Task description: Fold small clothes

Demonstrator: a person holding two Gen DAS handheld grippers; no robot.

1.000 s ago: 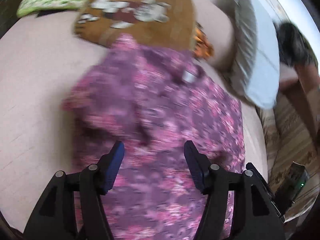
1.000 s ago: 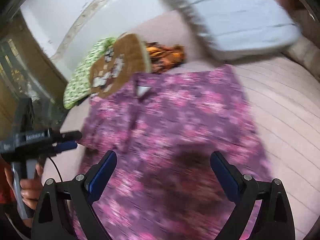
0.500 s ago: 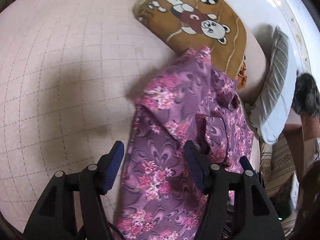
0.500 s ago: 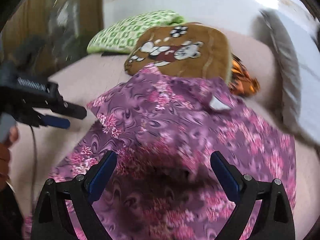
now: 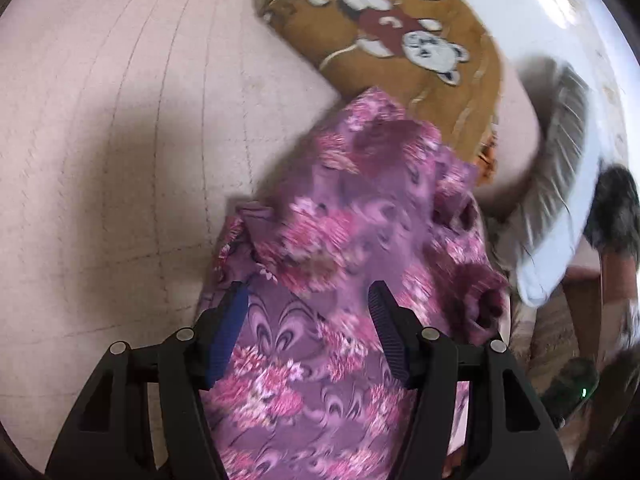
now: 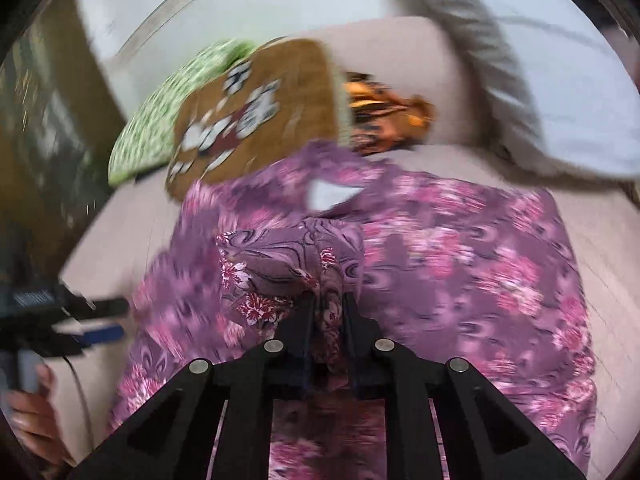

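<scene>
A purple floral garment (image 5: 360, 240) lies spread on a pale pink bed cover (image 5: 120, 140). It also fills the right wrist view (image 6: 460, 260). My left gripper (image 5: 308, 304) is open just above its left edge, with fabric between the jaws but not pinched. In the right wrist view the left gripper (image 6: 92, 316) shows at the far left, open, beside the garment. My right gripper (image 6: 326, 300) is shut on a lifted fold of the garment (image 6: 280, 264) near its middle. A white label (image 6: 324, 194) shows at the neckline.
A brown teddy-bear cushion (image 5: 400, 40) lies past the garment's top, with a green patterned pillow (image 6: 160, 128) behind it. An orange cloth (image 6: 384, 112) lies beside the cushion. A grey fringed pillow (image 5: 560, 184) sits at the right. The bed's edge is at the right.
My right gripper has closed on a fold of the garment and raised it. My left gripper has moved closer over the garment's left edge, still open.
</scene>
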